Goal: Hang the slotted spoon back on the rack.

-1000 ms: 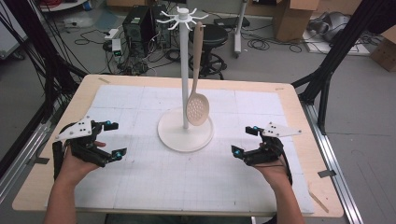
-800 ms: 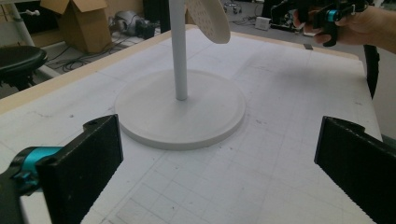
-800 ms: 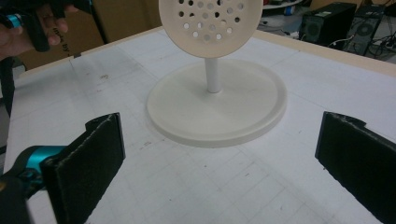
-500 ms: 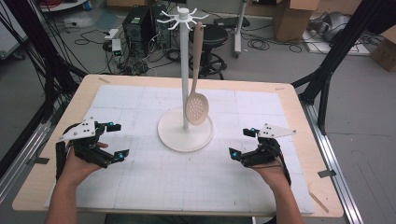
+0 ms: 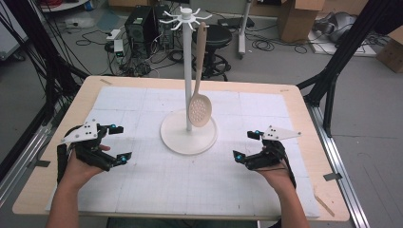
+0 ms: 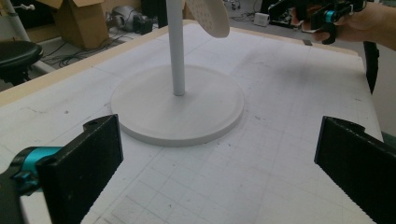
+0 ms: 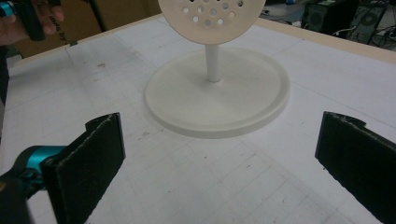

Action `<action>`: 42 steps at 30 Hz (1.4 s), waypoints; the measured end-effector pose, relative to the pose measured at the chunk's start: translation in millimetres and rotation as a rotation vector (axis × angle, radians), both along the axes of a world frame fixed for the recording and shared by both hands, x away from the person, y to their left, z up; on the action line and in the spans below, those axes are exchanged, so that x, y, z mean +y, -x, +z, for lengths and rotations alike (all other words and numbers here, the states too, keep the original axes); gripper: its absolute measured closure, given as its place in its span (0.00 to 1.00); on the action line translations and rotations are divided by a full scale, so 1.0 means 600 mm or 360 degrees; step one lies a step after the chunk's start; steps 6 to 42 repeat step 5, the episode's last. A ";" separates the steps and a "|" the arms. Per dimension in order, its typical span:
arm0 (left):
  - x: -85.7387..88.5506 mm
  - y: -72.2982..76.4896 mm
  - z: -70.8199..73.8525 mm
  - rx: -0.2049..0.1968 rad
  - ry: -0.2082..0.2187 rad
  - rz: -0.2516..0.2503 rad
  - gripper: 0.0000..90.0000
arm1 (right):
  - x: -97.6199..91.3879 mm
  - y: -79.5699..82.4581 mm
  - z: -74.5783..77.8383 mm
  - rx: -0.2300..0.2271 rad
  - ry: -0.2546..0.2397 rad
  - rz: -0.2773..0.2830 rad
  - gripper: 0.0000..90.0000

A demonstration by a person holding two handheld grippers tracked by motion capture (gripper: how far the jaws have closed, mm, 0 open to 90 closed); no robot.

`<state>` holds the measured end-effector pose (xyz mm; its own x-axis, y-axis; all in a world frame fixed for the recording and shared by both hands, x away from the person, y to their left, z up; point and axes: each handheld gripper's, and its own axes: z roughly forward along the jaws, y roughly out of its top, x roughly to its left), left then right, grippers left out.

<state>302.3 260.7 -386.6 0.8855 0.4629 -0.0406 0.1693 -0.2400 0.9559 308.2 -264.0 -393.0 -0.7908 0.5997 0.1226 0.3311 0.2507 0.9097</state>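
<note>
We are working at a pale wooden table (image 5: 304, 102) under a white gridded mat (image 5: 190, 185), white round-based utensil stand (image 5: 188, 135) at centre, beige perforated spoon (image 5: 199, 110) hanging from it, our left gripper (image 5: 118, 142) and right gripper (image 5: 244, 145) both gaping wide, holding nothing, flanking the base.

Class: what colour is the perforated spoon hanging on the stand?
The spoon is pale beige, close to cream; the high view shows it best.

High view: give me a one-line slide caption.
Slotted spoon hangs on white stand; open left gripper and right gripper flank it.
</note>
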 end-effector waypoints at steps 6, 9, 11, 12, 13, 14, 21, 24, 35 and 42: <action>0.002 0.000 0.001 -0.0002 0.0004 0.0004 0.02 | 0.001 0.000 0.000 -0.0001 -0.0001 0.0008 0.01; 0.002 0.000 0.001 -0.0002 0.0004 0.0004 0.02 | 0.001 0.000 0.000 -0.0001 -0.0001 0.0008 0.01; 0.002 0.000 0.001 -0.0002 0.0004 0.0004 0.02 | 0.001 0.000 0.000 -0.0001 -0.0001 0.0008 0.01; 0.002 0.000 0.001 -0.0002 0.0004 0.0004 0.02 | 0.001 0.000 0.000 -0.0001 -0.0001 0.0008 0.01; 0.002 0.000 0.001 -0.0002 0.0004 0.0004 0.02 | 0.001 0.000 0.000 -0.0001 -0.0001 0.0008 0.01; 0.002 0.000 0.001 -0.0002 0.0004 0.0004 0.02 | 0.001 0.000 0.000 -0.0001 -0.0001 0.0008 0.01; 0.002 0.000 0.001 -0.0002 0.0004 0.0004 0.02 | 0.001 0.000 0.000 -0.0001 -0.0001 0.0008 0.01; 0.002 0.000 0.001 -0.0002 0.0004 0.0004 0.02 | 0.001 0.000 0.000 -0.0001 -0.0001 0.0008 0.01; 0.002 0.000 0.001 -0.0002 0.0004 0.0004 0.02 | 0.001 0.000 0.000 -0.0001 -0.0001 0.0008 0.01; 0.002 0.000 0.001 -0.0002 0.0004 0.0004 0.02 | 0.001 0.000 0.000 -0.0001 -0.0001 0.0008 0.01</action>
